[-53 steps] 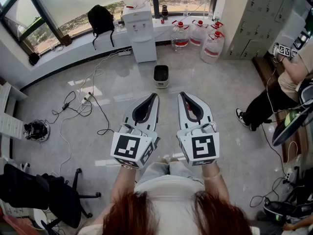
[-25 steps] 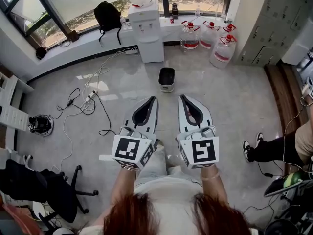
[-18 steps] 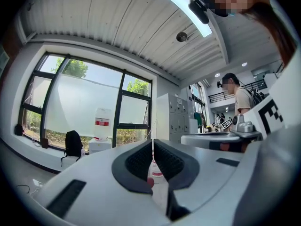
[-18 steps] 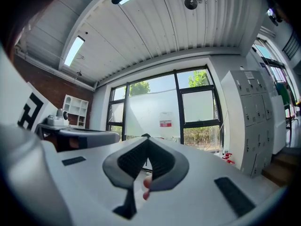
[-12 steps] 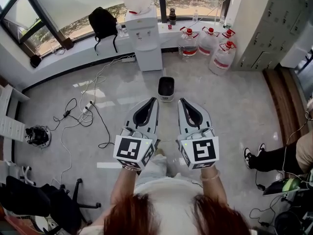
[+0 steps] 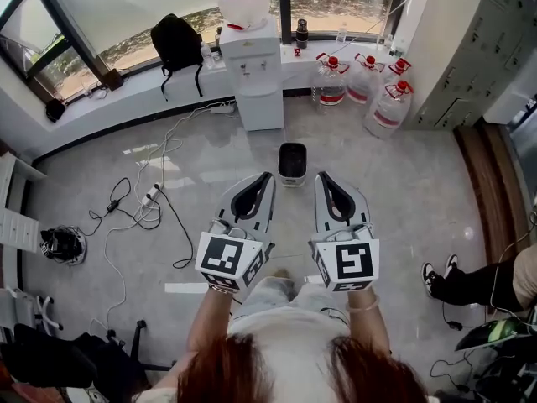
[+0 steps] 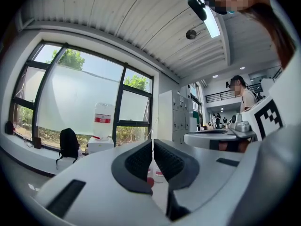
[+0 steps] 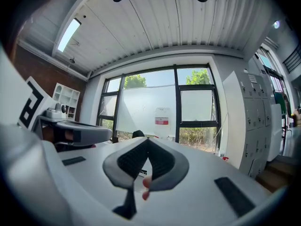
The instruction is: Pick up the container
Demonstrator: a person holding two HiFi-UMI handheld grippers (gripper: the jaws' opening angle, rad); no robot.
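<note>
Step in hand looks like the approach, nothing gripped yet; left gripper [image 6: 266,176] and right gripper [image 6: 321,177] are held side by side out in front, pointing level, each with its jaws pressed together on nothing, which both gripper views confirm; the container [image 6: 292,163] stands upright on the floor [image 6: 394,200], in the head view just beyond the two tips and roughly between them, with the water dispenser [image 6: 258,86] behind it by the window and the water jugs [image 6: 362,82] off to the right; neither gripper view shows it, probably because it sits below where the jaws aim; to do this well I'd close in, crouch or tip the grippers down so the container comes into a gripper view, and open the jaws before they reach the rim, not at it; either pinch one wall over the rim with one gripper or press one gripper on each side; keep the lift straight so it doesn't tilt; cables [image 6: 147,193] lie to the left, well apart from the path; the container itself is small, dark, a rounded rectangle with an open top and a paler band low on its near side; inside looks dark, contents can't be made out; I'd guess it's light with thin walls, so an easy grip.
</note>
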